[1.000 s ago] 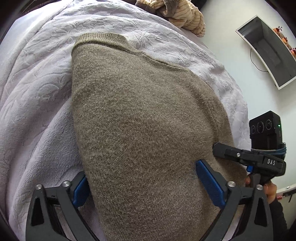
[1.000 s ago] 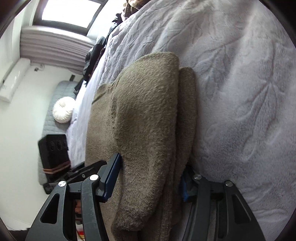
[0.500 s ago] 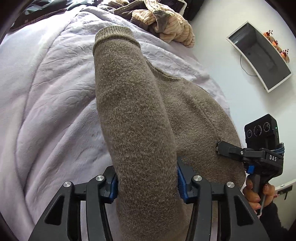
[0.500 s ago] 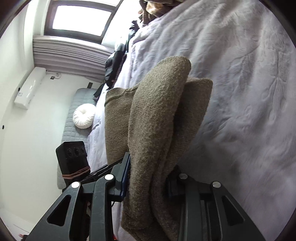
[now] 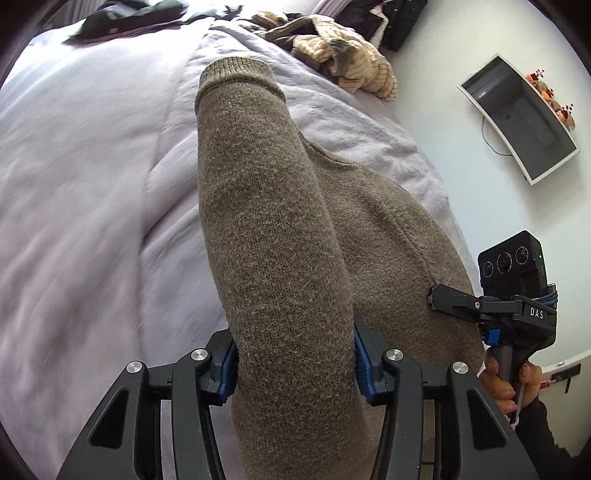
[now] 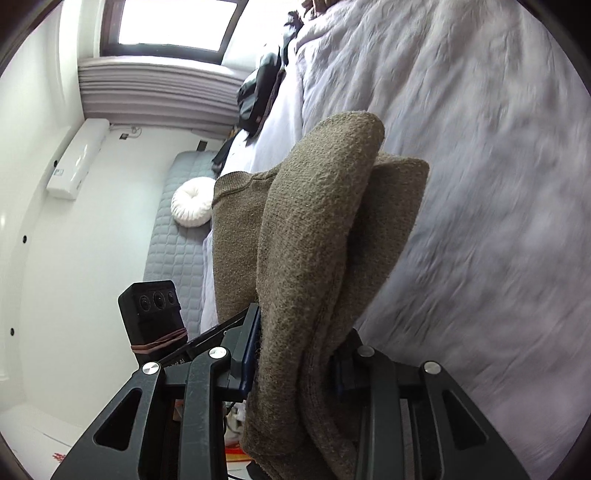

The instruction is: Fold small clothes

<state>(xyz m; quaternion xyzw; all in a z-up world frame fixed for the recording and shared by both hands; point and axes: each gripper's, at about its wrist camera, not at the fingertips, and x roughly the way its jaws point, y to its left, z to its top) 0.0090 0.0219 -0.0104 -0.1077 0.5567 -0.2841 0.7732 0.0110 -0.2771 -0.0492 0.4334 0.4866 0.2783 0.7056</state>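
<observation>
a pale lilac blanket (image 5: 92, 192) covers the bed and serves as the landmark. at its far edge lies a crumpled striped beige garment (image 5: 354, 70), with dark clothing (image 5: 122, 22) heaped along the same far side. beyond the blanket, on the white wall, hangs a curved monitor (image 5: 517, 118) with small ornaments on its top edge. past the blanket's other side, a grey quilted mat (image 6: 173, 229) carries a round white cushion (image 6: 192, 201); above them sit a white air conditioner (image 6: 79, 158), grey curtains (image 6: 155, 92) and a bright window (image 6: 177, 22).

The right gripper (image 6: 295, 354) pinches a thick fold of the brown sweater (image 6: 317, 236), lifted above the pale lilac blanket (image 6: 498, 184). The left gripper (image 6: 207, 332) grips its far edge.
</observation>
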